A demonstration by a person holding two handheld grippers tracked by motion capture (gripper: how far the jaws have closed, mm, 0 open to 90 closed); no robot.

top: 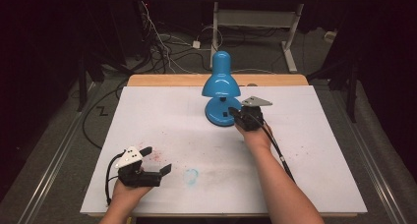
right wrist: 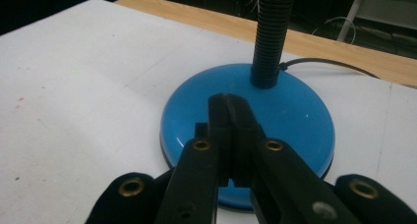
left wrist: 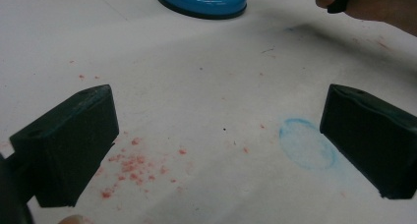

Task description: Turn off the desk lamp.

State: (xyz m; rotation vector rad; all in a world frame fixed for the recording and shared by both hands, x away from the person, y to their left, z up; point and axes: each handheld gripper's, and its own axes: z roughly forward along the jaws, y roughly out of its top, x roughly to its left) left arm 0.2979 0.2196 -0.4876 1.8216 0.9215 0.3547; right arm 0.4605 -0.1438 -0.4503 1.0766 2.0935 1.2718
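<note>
Left gripper held near the surface's near-left corner, jaws spread wide and empty, right gripper pressed closed over the blue lamp's base toward the far edge.

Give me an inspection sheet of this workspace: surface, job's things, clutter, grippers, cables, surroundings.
Surface: white sheet over a wooden table; red specks and a blue ring stain on it.
Job's things: blue desk lamp upright near the far edge, shade facing down, black ribbed neck rising from its round base.
Clutter: nothing seen.
Grippers: left gripper open above the sheet, holding nothing; right gripper shut, fingers together over the lamp base.
Cables: lamp cord runs off behind the base; loose cables on the floor.
Surroundings: dark room, a white frame beyond the table.
</note>
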